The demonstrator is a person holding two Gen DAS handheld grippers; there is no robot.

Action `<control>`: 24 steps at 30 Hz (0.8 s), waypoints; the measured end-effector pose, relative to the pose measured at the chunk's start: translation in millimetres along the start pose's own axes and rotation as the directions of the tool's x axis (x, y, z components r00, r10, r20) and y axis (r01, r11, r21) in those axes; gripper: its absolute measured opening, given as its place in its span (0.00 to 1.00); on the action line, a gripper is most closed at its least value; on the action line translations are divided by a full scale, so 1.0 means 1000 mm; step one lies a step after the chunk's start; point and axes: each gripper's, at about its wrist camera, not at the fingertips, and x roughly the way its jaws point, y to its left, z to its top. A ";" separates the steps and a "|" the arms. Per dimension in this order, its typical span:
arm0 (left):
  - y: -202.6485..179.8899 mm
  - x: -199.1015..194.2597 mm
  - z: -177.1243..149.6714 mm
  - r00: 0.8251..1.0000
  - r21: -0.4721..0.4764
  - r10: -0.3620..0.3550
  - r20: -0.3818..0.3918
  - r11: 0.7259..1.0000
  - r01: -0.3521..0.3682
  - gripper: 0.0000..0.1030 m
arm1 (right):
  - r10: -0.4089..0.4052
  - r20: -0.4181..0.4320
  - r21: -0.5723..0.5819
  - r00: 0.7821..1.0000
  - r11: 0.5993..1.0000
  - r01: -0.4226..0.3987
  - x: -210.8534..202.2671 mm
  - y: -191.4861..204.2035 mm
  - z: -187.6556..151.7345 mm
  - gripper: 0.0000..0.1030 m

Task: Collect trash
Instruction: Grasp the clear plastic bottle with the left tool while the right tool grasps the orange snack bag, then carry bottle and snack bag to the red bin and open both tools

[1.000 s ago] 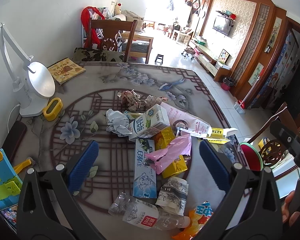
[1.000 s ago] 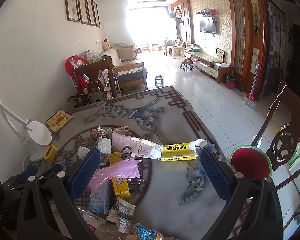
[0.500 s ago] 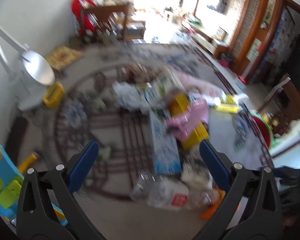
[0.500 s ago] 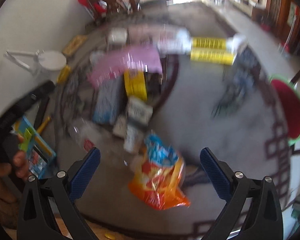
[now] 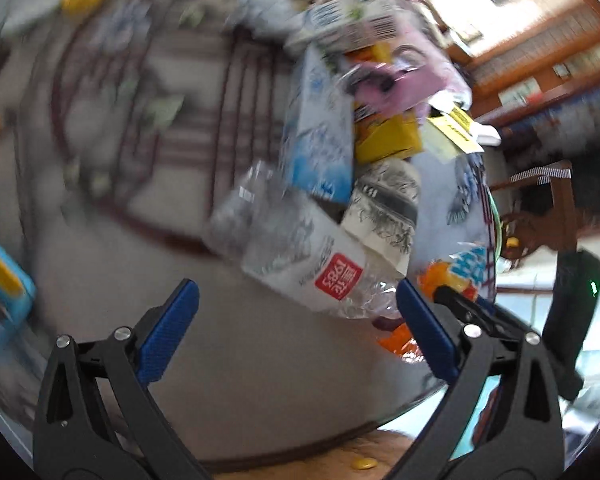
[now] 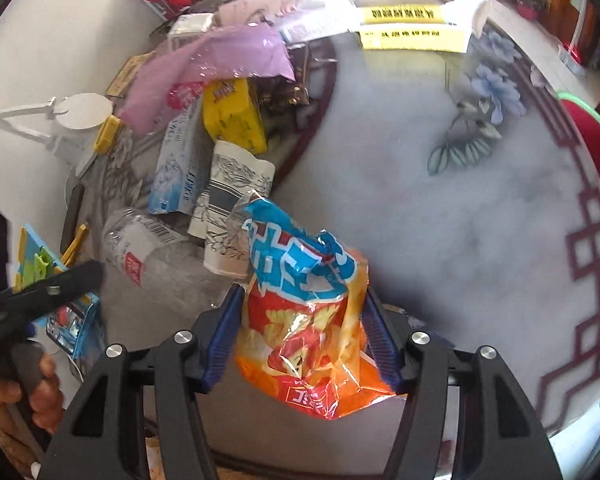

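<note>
On patterned tabletop (image 6: 480, 220), near front edge: orange-and-blue snack bag (image 6: 304, 320), upright-ish, between blue pads of right gripper (image 6: 302, 320); jaws closing, pads at bag's sides. Left gripper (image 5: 296, 320): jaws wide apart, nothing between pads, poised above crushed clear bottle (image 5: 320, 276) with red label. Behind bottle: blue-white carton (image 6: 176, 172), paper cup (image 6: 232, 208), yellow box (image 6: 234, 114), pink plastic bag (image 6: 212, 68). Left-wrist view blurred.

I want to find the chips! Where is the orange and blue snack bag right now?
In the right wrist view the snack bag sits low in the middle, between the closing fingers of the right gripper, just right of the crushed plastic bottle and below the paper cup.
</note>
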 end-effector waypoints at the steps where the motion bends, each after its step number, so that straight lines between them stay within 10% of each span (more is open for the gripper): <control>1: 0.000 0.002 -0.001 1.000 -0.018 -0.003 0.002 1.000 0.003 0.94 | -0.007 0.000 -0.019 1.000 1.000 0.007 -0.002 0.000 0.000 0.55; 7: -0.007 0.013 0.004 0.999 -0.125 0.007 0.037 0.992 -0.002 0.91 | -0.031 0.019 -0.130 0.999 0.991 0.033 -0.020 0.000 0.004 0.56; 14: 0.007 0.021 0.003 0.998 -0.237 -0.024 0.061 0.971 0.038 0.56 | -0.005 0.047 -0.193 0.999 0.981 0.014 -0.036 -0.001 0.005 0.56; 24: 0.009 -0.044 -0.010 0.971 -0.154 0.045 0.236 0.988 -0.008 0.51 | 0.102 0.096 -0.194 0.990 0.977 -0.082 -0.054 0.000 0.015 0.56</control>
